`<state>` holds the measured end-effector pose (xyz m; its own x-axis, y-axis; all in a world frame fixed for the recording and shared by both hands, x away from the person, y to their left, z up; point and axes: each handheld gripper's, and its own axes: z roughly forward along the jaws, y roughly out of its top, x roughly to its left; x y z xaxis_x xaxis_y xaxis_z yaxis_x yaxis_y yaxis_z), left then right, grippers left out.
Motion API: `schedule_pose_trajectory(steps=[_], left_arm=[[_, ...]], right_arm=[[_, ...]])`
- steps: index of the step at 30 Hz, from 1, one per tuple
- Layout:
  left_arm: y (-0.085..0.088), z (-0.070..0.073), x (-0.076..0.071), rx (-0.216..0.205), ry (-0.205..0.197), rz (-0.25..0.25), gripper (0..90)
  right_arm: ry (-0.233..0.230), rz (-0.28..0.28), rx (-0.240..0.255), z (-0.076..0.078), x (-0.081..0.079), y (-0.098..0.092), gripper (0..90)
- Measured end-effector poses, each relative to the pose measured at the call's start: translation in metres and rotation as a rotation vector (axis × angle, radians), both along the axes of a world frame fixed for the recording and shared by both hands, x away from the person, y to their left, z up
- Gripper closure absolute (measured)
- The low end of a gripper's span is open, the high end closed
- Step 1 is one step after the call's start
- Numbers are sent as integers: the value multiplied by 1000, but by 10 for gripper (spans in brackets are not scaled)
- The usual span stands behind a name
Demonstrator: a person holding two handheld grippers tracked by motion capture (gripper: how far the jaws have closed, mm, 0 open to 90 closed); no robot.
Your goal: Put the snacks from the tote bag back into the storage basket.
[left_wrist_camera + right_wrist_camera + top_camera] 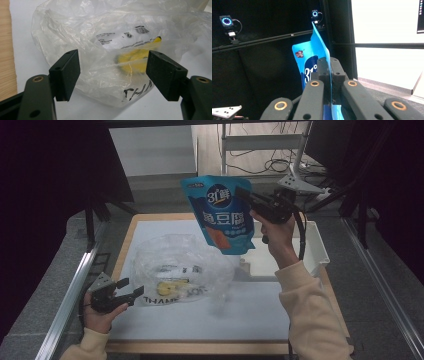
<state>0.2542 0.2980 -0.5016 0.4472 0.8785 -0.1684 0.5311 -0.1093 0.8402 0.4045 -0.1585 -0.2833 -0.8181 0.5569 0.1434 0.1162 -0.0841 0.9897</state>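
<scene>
A blue snack pouch [224, 212] hangs upright in the air above the table's far edge, white lettering facing forward.

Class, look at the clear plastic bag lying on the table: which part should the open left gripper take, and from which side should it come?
Probably the crumpled near edge of the clear plastic bag, approached level from the person's side. The left gripper already faces it with jaws open, and the loose film there bunches into a fold thin enough to pinch, clear of the yellow item inside.

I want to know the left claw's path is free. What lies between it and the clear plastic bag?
Nothing: in the high view, bare white table top separates the open left claw from the clear plastic bag.
</scene>
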Motion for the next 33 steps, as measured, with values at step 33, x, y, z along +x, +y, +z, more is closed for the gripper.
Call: schedule_pose_trajectory(steps=[33], left_arm=[[0,1,0,-1,2,3,279]], right_arm=[[-13,-123,-3,-3,7,-55,889]])
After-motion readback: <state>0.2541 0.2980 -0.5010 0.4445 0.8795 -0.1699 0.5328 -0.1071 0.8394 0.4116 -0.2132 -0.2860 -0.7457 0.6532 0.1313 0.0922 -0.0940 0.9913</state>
